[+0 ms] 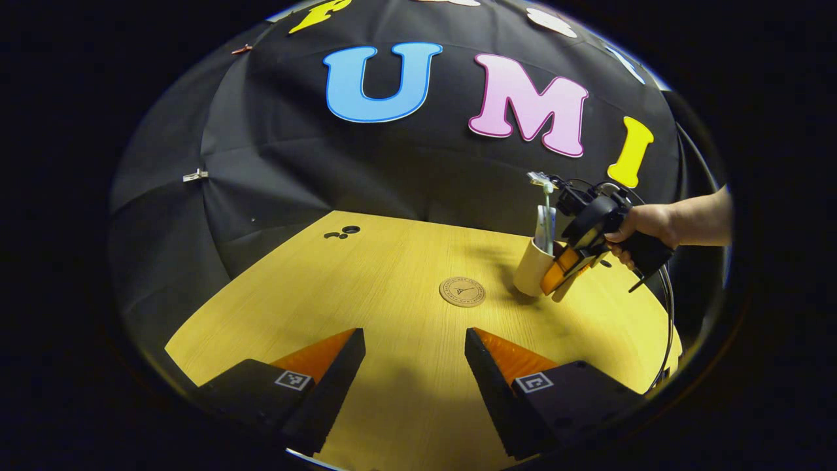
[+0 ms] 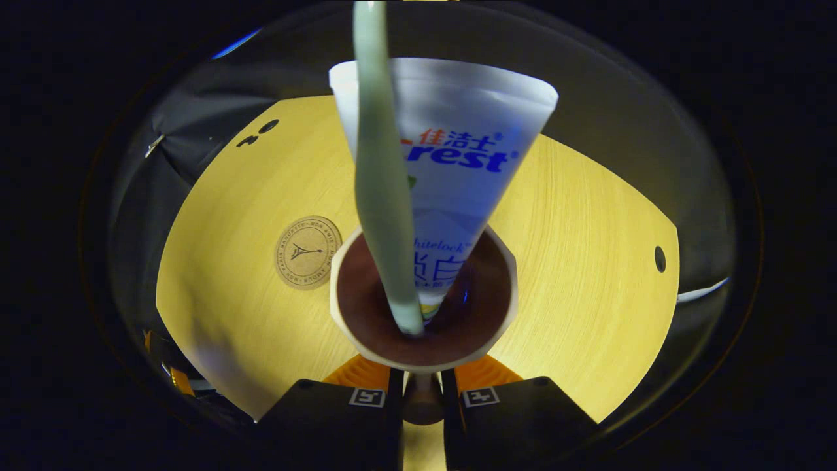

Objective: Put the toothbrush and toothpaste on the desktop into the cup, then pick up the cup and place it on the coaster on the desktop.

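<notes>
Cup [image 2: 424,307], likely light and top-heavy with toothbrush [image 2: 382,183] and toothpaste [image 2: 458,163] inside, pinched at its handle by right gripper [image 2: 423,392] just beside coaster [image 2: 308,252]; left gripper [image 1: 415,366] spread wide, holding nothing.

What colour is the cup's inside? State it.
Dark brown inside the cup; clearest in the right gripper view.

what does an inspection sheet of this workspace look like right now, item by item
surface: wooden table, holes near its far edge.
job's things: toothbrush and toothpaste stand in the cup; the cup is tilted, lifted beside the coaster, which lies bare.
clutter: nothing seen.
grippers: right gripper has its jaws shut on the cup's handle, a hand holding it; left gripper hangs over the near table, jaws open and holding nothing.
cables: a black cable loops down from the right gripper along the table's edge.
surroundings: black cloth wall held with clips.
</notes>
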The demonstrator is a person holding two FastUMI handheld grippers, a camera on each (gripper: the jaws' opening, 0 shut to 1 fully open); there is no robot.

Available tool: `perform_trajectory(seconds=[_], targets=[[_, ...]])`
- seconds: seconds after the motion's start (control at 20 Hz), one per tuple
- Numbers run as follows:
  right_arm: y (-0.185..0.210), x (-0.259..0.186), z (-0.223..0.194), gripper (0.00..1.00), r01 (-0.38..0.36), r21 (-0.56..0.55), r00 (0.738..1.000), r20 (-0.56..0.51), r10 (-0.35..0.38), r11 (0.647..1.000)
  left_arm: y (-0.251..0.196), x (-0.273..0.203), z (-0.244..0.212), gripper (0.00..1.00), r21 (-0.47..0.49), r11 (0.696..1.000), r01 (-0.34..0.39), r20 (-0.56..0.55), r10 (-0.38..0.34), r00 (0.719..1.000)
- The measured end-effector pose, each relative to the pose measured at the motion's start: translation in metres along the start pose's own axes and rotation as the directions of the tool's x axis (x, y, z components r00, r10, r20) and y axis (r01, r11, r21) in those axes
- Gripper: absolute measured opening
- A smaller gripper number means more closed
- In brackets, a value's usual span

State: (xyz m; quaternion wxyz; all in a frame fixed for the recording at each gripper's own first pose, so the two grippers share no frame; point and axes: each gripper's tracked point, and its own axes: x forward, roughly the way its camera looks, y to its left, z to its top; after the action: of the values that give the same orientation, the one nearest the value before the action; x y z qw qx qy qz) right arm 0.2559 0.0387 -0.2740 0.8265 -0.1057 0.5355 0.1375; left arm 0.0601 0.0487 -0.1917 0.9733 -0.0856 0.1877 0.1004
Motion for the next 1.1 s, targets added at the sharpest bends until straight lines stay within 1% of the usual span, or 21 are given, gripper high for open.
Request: perform_trajectory(seconds=[0.1,0.3,0.5,0.7,0.85,1.1], targets=[[0.015,-0.001,0.007,0.27,-0.016,-0.001,1.000,0.010,0.016,1.000,0.006,-0.006,-0.005,0.98,0.002,1.000,-0.008,-0.008,0.008,1.000],[0.046,-0.001,0.023,0.28,-0.042,-0.032,0.999,0.020,0.043,0.999,0.016,-0.019,-0.015,0.97,-0.030,0.999,-0.019,-0.023,0.018,1.000],[0.076,0.003,0.037,0.28,-0.064,-0.059,0.998,0.023,0.065,0.996,0.026,-0.031,-0.023,0.97,-0.014,1.000,-0.026,-0.031,0.026,0.999],[0.102,0.016,0.044,0.28,-0.073,-0.094,0.997,0.006,0.074,0.993,0.041,-0.040,-0.030,0.98,-0.058,0.997,-0.059,-0.044,0.057,0.997],[0.117,0.026,0.048,0.28,-0.079,-0.105,0.997,-0.007,0.078,0.991,0.052,-0.045,-0.034,0.97,-0.074,0.994,-0.082,-0.055,0.078,0.995],[0.122,0.034,0.041,0.28,-0.067,-0.140,0.997,-0.040,0.062,0.988,0.072,-0.052,-0.041,0.97,-0.088,0.988,-0.127,-0.067,0.121,0.990]])
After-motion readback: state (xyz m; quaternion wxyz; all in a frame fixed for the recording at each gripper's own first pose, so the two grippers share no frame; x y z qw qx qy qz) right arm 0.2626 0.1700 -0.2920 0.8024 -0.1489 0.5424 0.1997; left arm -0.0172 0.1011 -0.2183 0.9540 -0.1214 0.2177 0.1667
